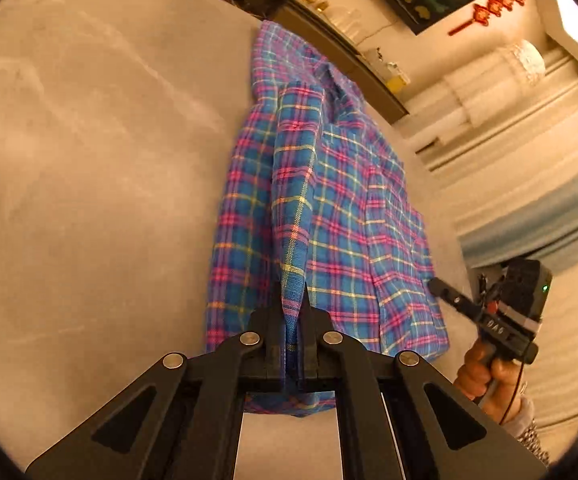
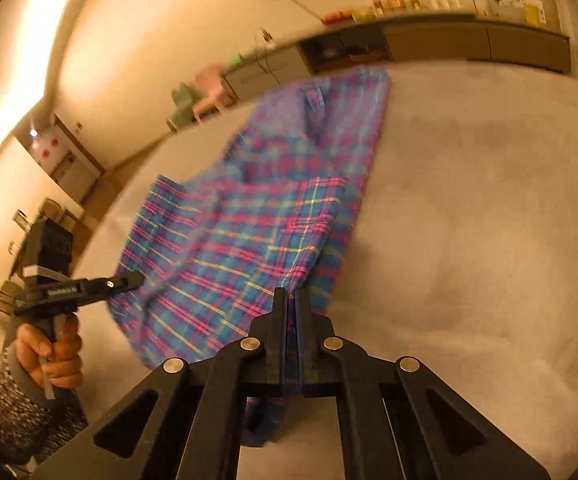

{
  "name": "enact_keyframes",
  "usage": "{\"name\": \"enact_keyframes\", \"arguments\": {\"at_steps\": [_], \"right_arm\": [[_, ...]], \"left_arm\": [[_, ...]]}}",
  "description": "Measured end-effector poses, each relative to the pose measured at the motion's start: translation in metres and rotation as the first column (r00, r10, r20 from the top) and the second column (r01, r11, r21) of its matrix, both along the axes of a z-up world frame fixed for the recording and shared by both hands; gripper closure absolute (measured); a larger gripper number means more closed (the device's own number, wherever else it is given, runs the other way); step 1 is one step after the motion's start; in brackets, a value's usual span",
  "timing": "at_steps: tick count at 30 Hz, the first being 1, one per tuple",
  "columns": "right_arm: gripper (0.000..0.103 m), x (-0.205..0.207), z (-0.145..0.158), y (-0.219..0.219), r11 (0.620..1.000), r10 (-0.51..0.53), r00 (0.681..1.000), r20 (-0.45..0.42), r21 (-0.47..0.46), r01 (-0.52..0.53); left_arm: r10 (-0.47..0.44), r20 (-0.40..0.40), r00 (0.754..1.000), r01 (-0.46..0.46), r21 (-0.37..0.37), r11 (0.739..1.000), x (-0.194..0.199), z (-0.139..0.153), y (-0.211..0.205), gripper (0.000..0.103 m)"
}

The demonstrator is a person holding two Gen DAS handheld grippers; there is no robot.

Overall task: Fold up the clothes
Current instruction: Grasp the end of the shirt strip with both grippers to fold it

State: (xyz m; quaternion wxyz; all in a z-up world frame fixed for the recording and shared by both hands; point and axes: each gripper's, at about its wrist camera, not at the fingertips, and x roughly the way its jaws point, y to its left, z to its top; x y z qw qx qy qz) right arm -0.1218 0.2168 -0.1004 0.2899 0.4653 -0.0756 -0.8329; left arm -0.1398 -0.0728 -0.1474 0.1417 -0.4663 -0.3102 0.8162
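Blue-and-pink plaid cloth, a shirt [image 1: 329, 200], is seen spread lengthwise on a pale grey surface [image 1: 89, 200], its far end lying near a low dark cabinet [image 1: 329, 36] along the wall. The near hem is pinched at two places. In the left wrist view, a raised fold of the shirt is clamped between the closed jaws of the left gripper [image 1: 294, 300], the fabric drawn up into a ridge that runs away from the fingers. In the right wrist view, the right gripper [image 2: 291, 300] is likewise clenched on a bunch of the hem, with plaid cloth hanging below the jaws. Each tool is caught by the other's camera: the right gripper at the shirt's right corner, held by a hand [image 1: 485, 372], and the left gripper at the left corner, gripped by a hand [image 2: 55, 354] in a speckled sleeve [image 2: 5, 408]. The far part of the shirt is blurred in the right wrist view.
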Motion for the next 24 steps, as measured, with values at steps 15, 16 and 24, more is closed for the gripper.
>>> {"name": "enact_keyframes", "arguments": {"at_steps": [15,16,24], "right_arm": [[0.098,0.02,-0.021,-0.019,0.992,0.105,0.982,0.154,0.049,-0.114],[0.098,0.022,-0.019,-0.018,0.993,0.106,0.983,0.149,0.04,-0.113],[0.074,0.02,0.001,-0.015,0.999,0.049,0.999,0.016,-0.016,-0.049]], "left_arm": [[-0.054,0.088,0.995,0.046,0.088,0.995,0.05,-0.003,0.0,0.092],[-0.061,0.061,0.996,0.061,0.005,0.998,0.054,0.008,0.003,0.086],[-0.137,-0.091,0.986,0.102,-0.311,0.945,0.001,0.045,0.039,0.045]]}}
